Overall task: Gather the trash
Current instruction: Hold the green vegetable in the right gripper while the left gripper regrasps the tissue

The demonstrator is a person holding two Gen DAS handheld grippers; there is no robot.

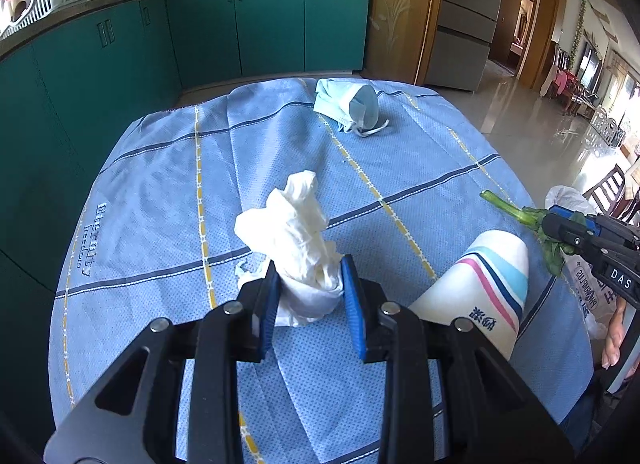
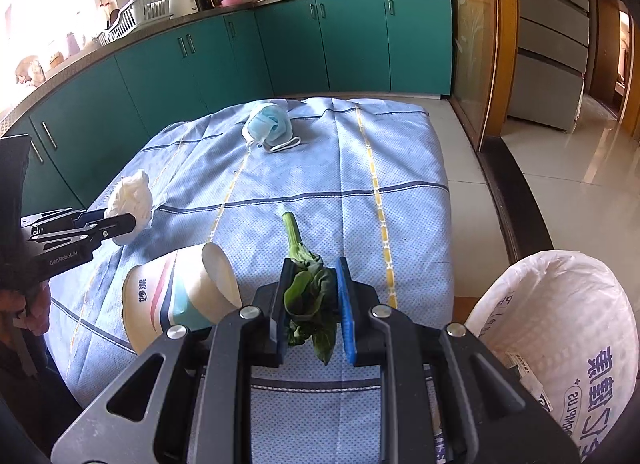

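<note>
Readable words on cloth, grippers and bag

The blue tablecloth carries "Eternity freedom"; the right gripper shows "DAS" on its side; the left gripper reads "GenRobot.AI". The white bag bears large blue Chinese characters and small Latin print I cannot make out; the paper cup has Chinese characters too.

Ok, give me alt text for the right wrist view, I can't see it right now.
The right gripper is shut on a wilted green vegetable stalk above a blue checked tablecloth, with a white-lined trash bin at lower right. A tipped paper cup lies left; a face mask sits farther back.
</note>
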